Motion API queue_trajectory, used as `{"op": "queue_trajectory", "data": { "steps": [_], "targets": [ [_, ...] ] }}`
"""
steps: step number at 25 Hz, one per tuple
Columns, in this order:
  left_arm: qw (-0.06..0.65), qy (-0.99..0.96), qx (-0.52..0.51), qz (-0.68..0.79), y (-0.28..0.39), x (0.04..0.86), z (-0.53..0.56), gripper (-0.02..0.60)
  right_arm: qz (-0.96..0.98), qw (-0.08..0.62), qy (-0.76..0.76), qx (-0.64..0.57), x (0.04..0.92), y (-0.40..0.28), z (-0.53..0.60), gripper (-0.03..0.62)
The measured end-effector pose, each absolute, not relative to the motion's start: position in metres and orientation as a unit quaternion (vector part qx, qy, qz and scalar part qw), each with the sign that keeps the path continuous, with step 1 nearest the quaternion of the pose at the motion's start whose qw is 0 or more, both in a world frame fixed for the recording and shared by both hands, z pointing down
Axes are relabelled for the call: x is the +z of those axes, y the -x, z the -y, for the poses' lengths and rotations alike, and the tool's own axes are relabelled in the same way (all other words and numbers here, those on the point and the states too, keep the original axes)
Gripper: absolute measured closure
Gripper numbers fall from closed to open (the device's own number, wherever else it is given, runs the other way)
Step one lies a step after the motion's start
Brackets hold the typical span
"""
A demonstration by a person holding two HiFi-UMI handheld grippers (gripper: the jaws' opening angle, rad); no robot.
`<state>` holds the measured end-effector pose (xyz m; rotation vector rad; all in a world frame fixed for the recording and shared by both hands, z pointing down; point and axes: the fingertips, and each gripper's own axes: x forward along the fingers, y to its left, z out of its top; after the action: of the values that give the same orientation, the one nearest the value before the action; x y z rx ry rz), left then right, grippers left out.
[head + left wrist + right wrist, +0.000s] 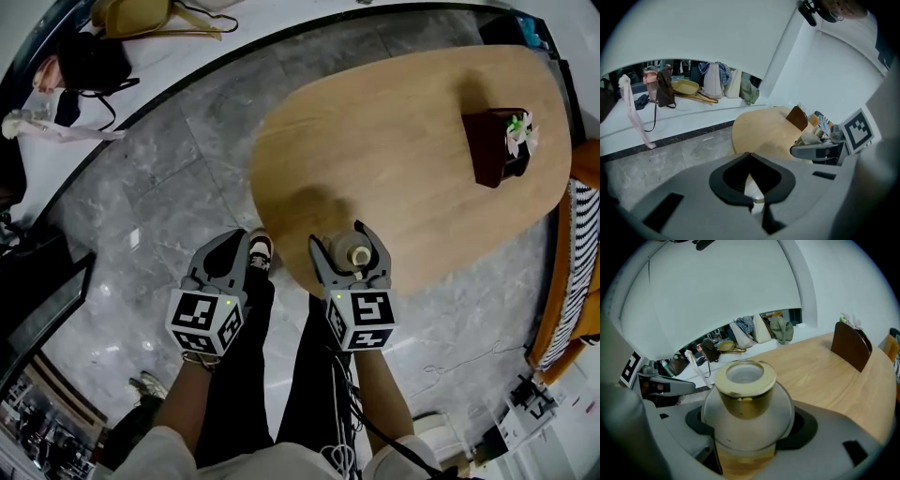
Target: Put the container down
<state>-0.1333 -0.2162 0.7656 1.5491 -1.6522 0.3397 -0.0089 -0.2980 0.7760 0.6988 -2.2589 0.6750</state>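
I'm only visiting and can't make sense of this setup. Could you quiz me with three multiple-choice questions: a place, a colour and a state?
1. Where is the dark brown box?
A. inside a drawer
B. on the wooden table
C. on a shelf

2. What colour is the neck of the container?
A. gold
B. blue
C. red

3. What are the jaws of the right gripper doing?
A. standing wide apart, empty
B. closed on the container
C. pressing on the box

Answers:
1 B, the head view shows the box standing near the table's far end.
2 A, the right gripper view shows a gold band above the frosted white body.
3 B, the container sits between the jaws in that view.
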Motion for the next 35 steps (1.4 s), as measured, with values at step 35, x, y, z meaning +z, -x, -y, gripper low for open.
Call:
{"op": "queue_trajectory", "data": {
  "steps": [35],
  "targets": [
    [0.435,-0.612,0.119,0.65,0.136,0.783,0.217,0.574,0.87,0.397,-0.257,0.14,0.819,0.031,0.335,0.238]
  ]
}}
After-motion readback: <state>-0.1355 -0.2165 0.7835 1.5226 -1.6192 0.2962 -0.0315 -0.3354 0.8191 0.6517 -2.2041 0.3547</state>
